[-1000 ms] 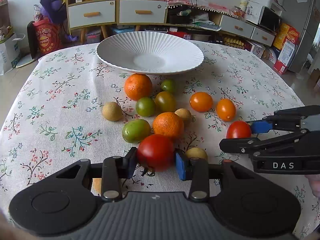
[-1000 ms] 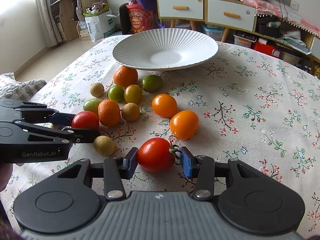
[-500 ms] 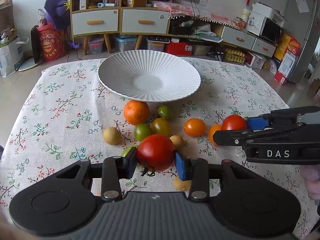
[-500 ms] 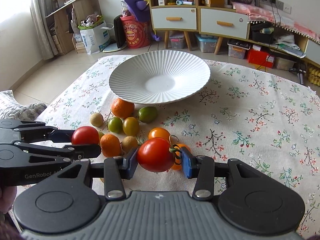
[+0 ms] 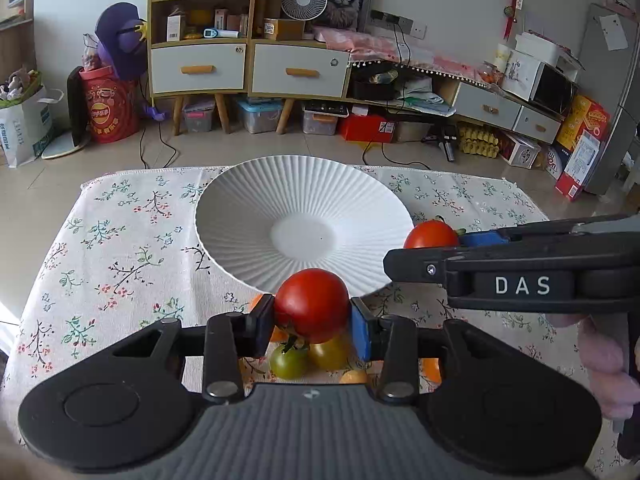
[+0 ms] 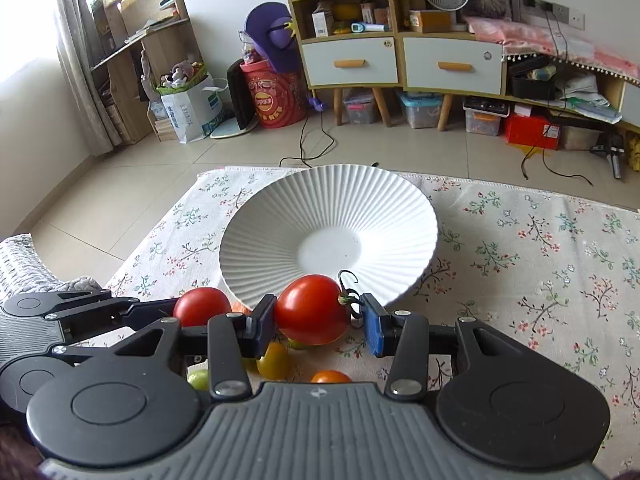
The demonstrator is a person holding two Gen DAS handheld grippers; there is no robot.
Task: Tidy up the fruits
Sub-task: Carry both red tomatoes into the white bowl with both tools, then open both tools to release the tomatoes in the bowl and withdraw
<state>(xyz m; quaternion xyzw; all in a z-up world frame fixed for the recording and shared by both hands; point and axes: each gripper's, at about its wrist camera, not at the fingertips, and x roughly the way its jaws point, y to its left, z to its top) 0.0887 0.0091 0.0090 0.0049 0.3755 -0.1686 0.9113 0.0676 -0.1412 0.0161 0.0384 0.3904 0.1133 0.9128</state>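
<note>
My left gripper [image 5: 311, 320] is shut on a red tomato [image 5: 311, 304], held in the air just short of the near rim of the white ribbed plate [image 5: 256, 216]. My right gripper [image 6: 316, 322] is shut on a second red tomato [image 6: 312, 310] with a curly stem, also at the plate's [image 6: 280, 208] near rim. Each gripper shows in the other's view: the right one [image 5: 434, 248] with its tomato [image 5: 430, 236] at the right, the left one [image 6: 192, 316] with its tomato [image 6: 200, 306] at the left. The plate holds nothing.
Green, yellow and orange fruits [image 5: 288, 362] lie on the floral tablecloth [image 5: 120, 248] below the grippers, mostly hidden by them. A person's hand [image 5: 604, 360] holds the right gripper. Cabinets, boxes and cables stand on the floor beyond the table's far edge.
Both grippers have risen and moved toward the plate, each carrying its red tomato. The loose fruits have dropped low in both views and are now mostly hidden.
</note>
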